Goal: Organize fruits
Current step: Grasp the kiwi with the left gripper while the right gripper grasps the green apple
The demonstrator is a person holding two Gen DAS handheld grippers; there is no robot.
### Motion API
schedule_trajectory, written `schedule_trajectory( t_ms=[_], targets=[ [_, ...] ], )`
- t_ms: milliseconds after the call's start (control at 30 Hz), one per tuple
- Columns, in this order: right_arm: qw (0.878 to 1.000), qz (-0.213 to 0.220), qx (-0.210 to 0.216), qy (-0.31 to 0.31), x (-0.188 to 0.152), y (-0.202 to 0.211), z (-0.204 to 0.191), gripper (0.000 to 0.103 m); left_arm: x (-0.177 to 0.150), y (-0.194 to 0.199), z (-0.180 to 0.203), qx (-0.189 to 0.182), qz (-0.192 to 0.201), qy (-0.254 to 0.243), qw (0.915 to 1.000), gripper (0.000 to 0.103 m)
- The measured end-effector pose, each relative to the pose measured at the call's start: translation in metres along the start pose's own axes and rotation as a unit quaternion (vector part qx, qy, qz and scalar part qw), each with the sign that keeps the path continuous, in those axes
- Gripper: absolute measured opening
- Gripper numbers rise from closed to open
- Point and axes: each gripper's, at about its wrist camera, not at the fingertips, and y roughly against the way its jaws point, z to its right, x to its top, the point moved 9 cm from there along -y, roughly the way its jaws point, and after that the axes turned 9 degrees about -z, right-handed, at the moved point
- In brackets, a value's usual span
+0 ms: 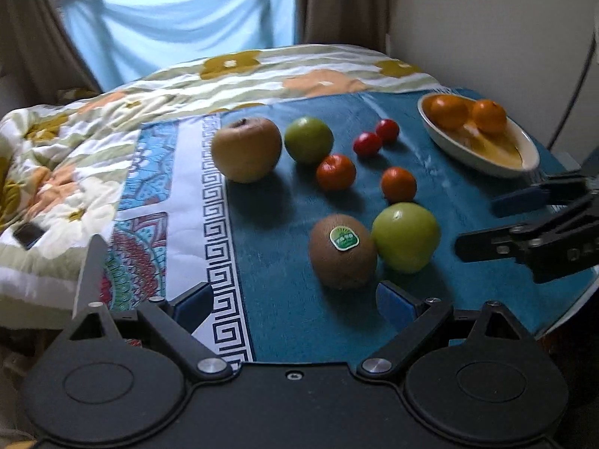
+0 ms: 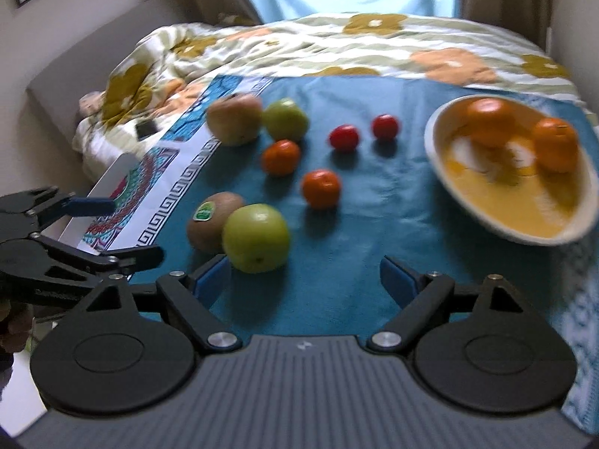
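Note:
Fruit lies loose on a teal cloth (image 1: 292,299). A stickered kiwi (image 1: 342,256) touches a green apple (image 1: 406,237), just ahead of my open, empty left gripper (image 1: 294,295). Farther back are a brown apple (image 1: 247,149), another green apple (image 1: 309,140), two tangerines (image 1: 336,172) and two cherry tomatoes (image 1: 367,144). A white bowl (image 1: 486,166) at the right holds two oranges (image 1: 449,111). My right gripper (image 2: 304,277) is open and empty, with the near green apple (image 2: 256,237) by its left pad (image 2: 211,277). The bowl (image 2: 434,138) lies ahead to its right.
A floral quilt (image 1: 93,142) covers the bed behind and left of the cloth, with a dark phone (image 1: 28,234) on it. A pale flat panel (image 2: 108,176) stands at the cloth's left edge. A blue curtain (image 1: 179,11) and a wall close the back.

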Motion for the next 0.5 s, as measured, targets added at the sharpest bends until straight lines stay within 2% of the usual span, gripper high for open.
schedule_trajectory(
  t_ms=[200, 467, 500],
  targets=[
    [0.999, -0.013, 0.027, 0.039, 0.007, -0.030, -0.014, 0.086, -0.002, -0.020, -0.005, -0.008, -0.017, -0.023, 0.9996, 0.096],
    [0.996, -0.011, 0.059, 0.064, 0.014, -0.044, -0.023, 0.085, 0.001, -0.031, 0.000, -0.020, -0.022, -0.042, 0.9987, 0.096],
    [0.996, -0.012, 0.060, 0.064, 0.014, -0.045, -0.024, 0.082, 0.002, -0.032, 0.001, -0.021, -0.022, -0.045, 0.9985, 0.096]
  ],
)
